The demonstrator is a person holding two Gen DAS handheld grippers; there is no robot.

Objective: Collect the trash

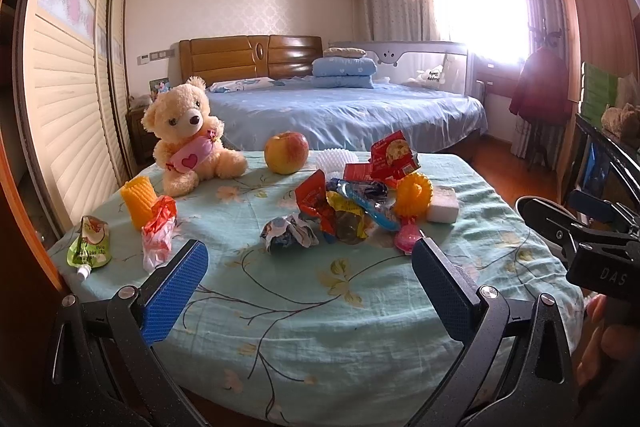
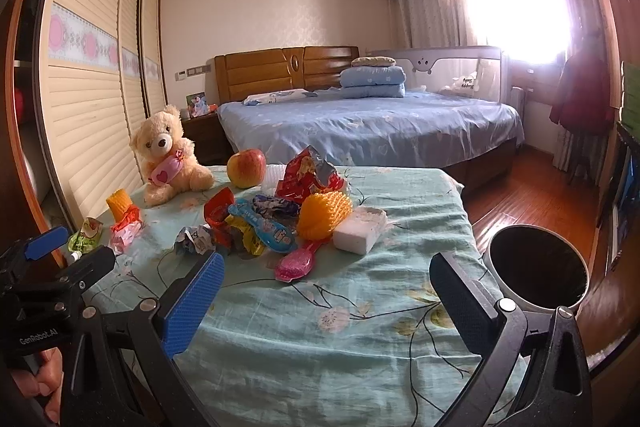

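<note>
Both tongs wide and empty above the surface (image 1: 360, 307): left tongs (image 1: 310, 269) just short of the wrapper pile (image 1: 348, 211), right tongs (image 2: 326, 283) near it too, bin (image 2: 538, 269) to their right.

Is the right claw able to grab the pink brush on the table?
Probably yes. The right claw is open, and the pink brush lies just ahead on the cloth with nothing between them.
</note>
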